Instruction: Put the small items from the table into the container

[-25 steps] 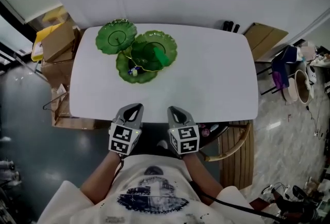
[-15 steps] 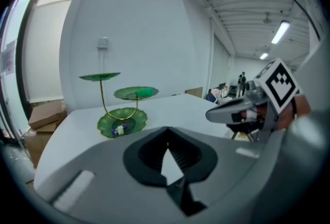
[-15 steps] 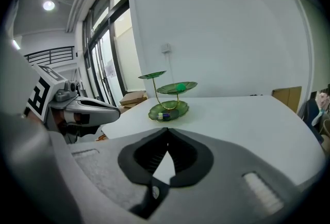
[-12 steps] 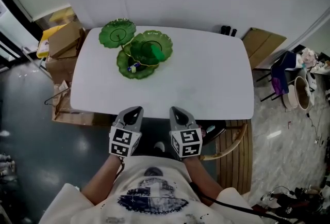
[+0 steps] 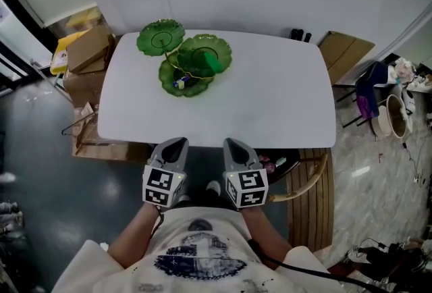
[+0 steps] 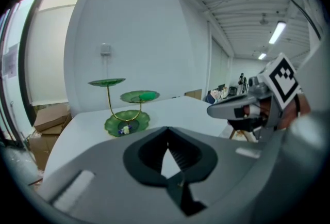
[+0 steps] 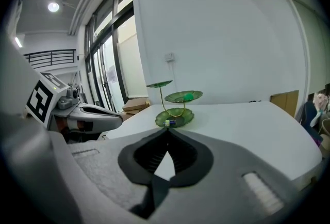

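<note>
With jaws pressed together on nothing, the left gripper [image 6: 168, 141] and right gripper [image 7: 167, 138] hover well short of the three-tier green leaf stand [image 5: 185, 59], whose lowest dish [image 5: 194, 87] holds small blue-and-white items [image 5: 179, 84] (likely light, hard, best pinched across the middle) and whose middle dish [image 5: 196, 54] holds a green piece [image 5: 212, 63].
</note>
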### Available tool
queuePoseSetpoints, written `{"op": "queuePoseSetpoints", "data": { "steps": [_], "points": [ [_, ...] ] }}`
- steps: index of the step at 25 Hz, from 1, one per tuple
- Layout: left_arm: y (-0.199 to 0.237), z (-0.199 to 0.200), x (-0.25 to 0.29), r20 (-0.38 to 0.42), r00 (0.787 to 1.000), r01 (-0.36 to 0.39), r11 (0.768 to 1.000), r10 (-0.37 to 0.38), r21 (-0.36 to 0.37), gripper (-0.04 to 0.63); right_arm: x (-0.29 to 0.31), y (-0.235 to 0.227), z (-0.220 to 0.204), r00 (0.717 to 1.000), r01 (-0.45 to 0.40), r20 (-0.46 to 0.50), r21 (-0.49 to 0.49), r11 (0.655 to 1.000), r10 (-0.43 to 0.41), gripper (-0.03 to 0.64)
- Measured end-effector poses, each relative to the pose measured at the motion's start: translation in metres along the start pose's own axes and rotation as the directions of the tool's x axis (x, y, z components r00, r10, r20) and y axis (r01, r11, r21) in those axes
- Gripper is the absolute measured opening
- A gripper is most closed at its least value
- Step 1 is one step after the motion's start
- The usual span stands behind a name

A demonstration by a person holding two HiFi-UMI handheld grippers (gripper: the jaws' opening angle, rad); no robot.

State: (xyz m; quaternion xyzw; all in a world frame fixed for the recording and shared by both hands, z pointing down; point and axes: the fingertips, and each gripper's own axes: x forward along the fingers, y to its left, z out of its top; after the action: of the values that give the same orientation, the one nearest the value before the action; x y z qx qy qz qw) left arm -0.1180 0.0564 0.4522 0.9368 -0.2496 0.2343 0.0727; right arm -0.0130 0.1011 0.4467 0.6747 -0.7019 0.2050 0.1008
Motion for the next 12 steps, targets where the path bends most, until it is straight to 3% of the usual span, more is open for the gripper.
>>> {"op": "queuePoseSetpoints", "data": {
  "steps": [12],
  "points": [
    [0.022,-0.008,-0.083,0.062,0.998,0.025,1.000,-0.026,0.014,-0.011,-0.020,0.091,0.020,0.998,0.018,0.065,-0.018,1.000,-0.017,-0.002]
  ]
}}
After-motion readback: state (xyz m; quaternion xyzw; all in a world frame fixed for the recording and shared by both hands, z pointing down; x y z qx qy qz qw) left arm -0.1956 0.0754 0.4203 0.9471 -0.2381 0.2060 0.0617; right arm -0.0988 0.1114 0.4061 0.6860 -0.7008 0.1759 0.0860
